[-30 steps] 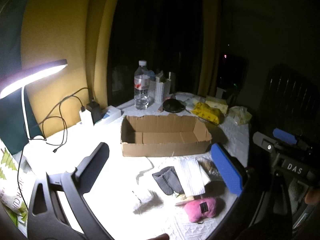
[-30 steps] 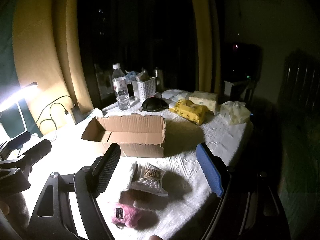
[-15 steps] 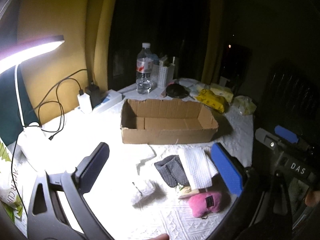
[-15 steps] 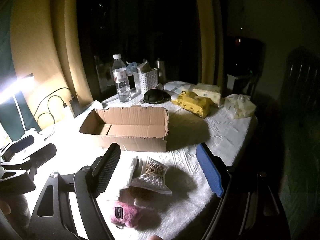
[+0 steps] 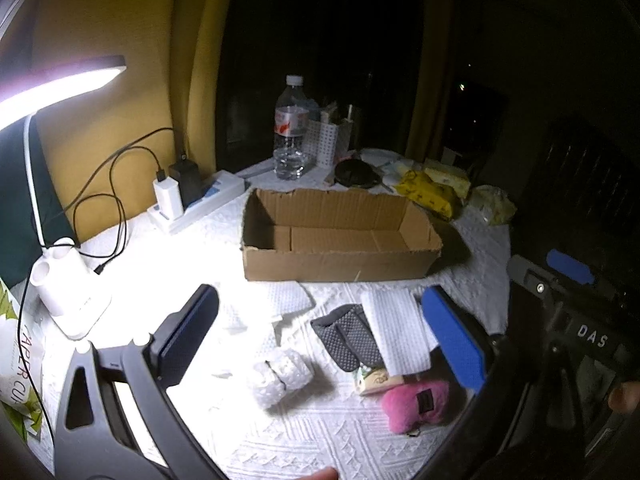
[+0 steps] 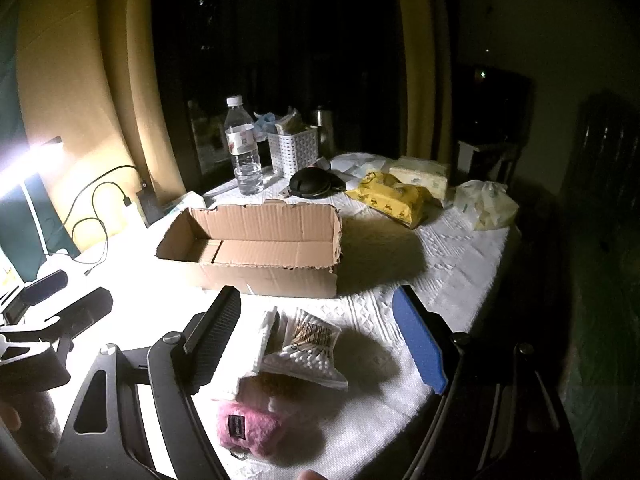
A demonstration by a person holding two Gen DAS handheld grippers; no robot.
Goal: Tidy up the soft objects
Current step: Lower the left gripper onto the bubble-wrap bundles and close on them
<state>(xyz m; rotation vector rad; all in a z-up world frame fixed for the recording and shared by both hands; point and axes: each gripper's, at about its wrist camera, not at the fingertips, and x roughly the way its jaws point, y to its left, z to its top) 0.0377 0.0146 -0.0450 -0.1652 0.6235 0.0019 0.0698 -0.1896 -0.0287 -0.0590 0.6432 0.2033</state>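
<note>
An open empty cardboard box point(image 5: 340, 236) point(image 6: 256, 248) sits mid-table on a white cloth. In front of it lie a pink plush toy point(image 5: 416, 402) point(image 6: 248, 426), grey mesh pads point(image 5: 348, 336), a white folded cloth point(image 5: 396, 328), a white bubble-wrap roll point(image 5: 280, 376) and a bag of cotton swabs point(image 6: 308, 350). My left gripper point(image 5: 320, 336) is open and empty above these items. My right gripper point(image 6: 316, 340) is open and empty over the swab bag; it also shows in the left wrist view point(image 5: 568, 292).
A lit desk lamp point(image 5: 68, 300) and a power strip with chargers point(image 5: 188, 200) stand at left. A water bottle point(image 5: 291, 132), white basket point(image 6: 292, 150), black round case point(image 6: 314, 182), yellow wipes pack point(image 6: 390, 198) and tissue packs point(image 6: 422, 172) sit behind the box.
Both grippers have tilted down and moved slightly closer to the table; the box and soft items sit lower and larger in view. Nothing was grasped.
</note>
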